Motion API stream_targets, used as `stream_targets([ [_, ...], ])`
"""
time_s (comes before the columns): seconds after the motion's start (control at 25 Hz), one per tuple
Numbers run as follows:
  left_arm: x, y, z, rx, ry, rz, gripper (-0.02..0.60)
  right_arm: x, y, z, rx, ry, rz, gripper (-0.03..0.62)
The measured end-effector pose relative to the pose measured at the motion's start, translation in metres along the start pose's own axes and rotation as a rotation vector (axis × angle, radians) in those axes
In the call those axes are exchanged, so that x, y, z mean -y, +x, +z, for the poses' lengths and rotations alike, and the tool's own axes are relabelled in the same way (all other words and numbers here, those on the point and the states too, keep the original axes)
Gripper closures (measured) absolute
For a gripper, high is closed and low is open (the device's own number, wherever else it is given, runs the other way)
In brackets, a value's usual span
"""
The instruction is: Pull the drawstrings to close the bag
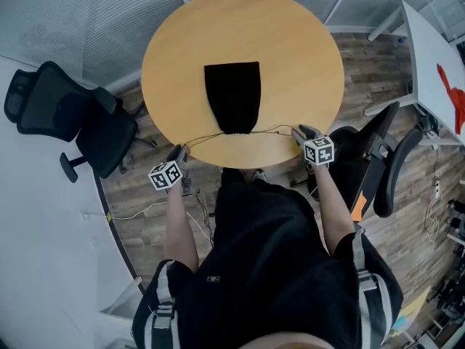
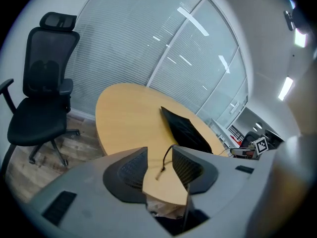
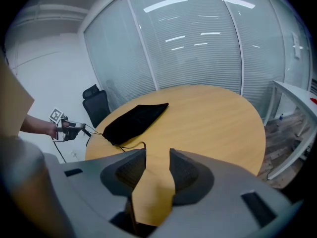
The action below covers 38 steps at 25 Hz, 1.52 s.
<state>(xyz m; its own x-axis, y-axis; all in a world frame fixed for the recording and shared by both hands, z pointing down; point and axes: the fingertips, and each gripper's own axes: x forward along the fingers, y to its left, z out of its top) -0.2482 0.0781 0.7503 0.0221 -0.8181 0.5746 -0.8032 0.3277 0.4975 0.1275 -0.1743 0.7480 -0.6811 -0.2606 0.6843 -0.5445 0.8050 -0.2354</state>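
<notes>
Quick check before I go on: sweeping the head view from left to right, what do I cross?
black office chair → left gripper → black drawstring bag → right gripper → second black chair → white table

No letters, brands or numbers legible anywhere. Only signs are black-and-white square marker patterns on the cubes of the left gripper (image 1: 179,153) and right gripper (image 1: 301,132), at the table's (image 1: 305,42) near edge.
</notes>
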Motion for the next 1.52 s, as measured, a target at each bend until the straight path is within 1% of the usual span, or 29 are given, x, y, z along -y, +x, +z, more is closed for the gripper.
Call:
stream_targets([
  [0.04, 0.004, -0.003, 0.000, 0.007, 0.008, -0.009, 0.429, -0.002, -0.001, 0.003, 0.011, -0.006, 0.009, 0.378],
  [0.08, 0.007, -0.006, 0.001, 0.015, 0.017, -0.012, 0.408, -0.004, -0.002, 0.006, 0.026, -0.013, 0.016, 0.375],
  [0.28, 0.017, -0.028, 0.005, 0.068, 0.070, 0.050, 0.405, -0.009, -0.017, 0.017, 0.111, -0.007, 0.025, 0.368],
  [0.4, 0.032, -0.043, 0.012, 0.107, 0.104, 0.028, 0.407, -0.017, -0.028, 0.022, 0.162, 0.009, 0.041, 0.368],
  [0.44, 0.039, -0.048, 0.016, 0.125, 0.114, 0.012, 0.408, -0.022, -0.032, 0.025, 0.182, 0.010, 0.055, 0.380],
  [0.52, 0.050, -0.055, 0.023, 0.157, 0.127, -0.016, 0.444, -0.031, -0.042, 0.031, 0.216, 0.001, 0.085, 0.454],
  [0.56, 0.054, -0.057, 0.026, 0.169, 0.133, -0.021, 0.470, -0.036, -0.048, 0.035, 0.233, -0.012, 0.092, 0.524],
  [0.64, 0.059, -0.064, 0.031, 0.194, 0.146, -0.029, 0.515, -0.046, -0.059, 0.043, 0.260, -0.051, 0.094, 0.536],
  [0.68, 0.063, -0.067, 0.034, 0.207, 0.151, -0.043, 0.550, -0.052, -0.065, 0.046, 0.270, -0.067, 0.102, 0.536],
  [0.72, 0.069, -0.070, 0.037, 0.218, 0.155, -0.069, 0.559, -0.060, -0.071, 0.049, 0.278, -0.078, 0.119, 0.536],
  [0.8, 0.083, -0.074, 0.040, 0.229, 0.169, -0.136, 0.565, -0.075, -0.083, 0.054, 0.297, -0.089, 0.157, 0.536],
  [0.88, 0.097, -0.076, 0.042, 0.223, 0.204, -0.194, 0.565, -0.088, -0.092, 0.059, 0.321, -0.086, 0.172, 0.536],
  [1.08, 0.123, -0.096, 0.045, 0.193, 0.295, -0.295, 0.566, -0.127, -0.109, 0.062, 0.372, -0.075, 0.151, 0.536],
  [1.28, 0.138, -0.117, 0.052, 0.191, 0.349, -0.379, 0.566, -0.171, -0.124, 0.063, 0.394, -0.111, 0.160, 0.536],
  [1.52, 0.151, -0.143, 0.060, 0.209, 0.406, -0.457, 0.566, -0.206, -0.134, 0.061, 0.417, -0.139, 0.137, 0.536],
])
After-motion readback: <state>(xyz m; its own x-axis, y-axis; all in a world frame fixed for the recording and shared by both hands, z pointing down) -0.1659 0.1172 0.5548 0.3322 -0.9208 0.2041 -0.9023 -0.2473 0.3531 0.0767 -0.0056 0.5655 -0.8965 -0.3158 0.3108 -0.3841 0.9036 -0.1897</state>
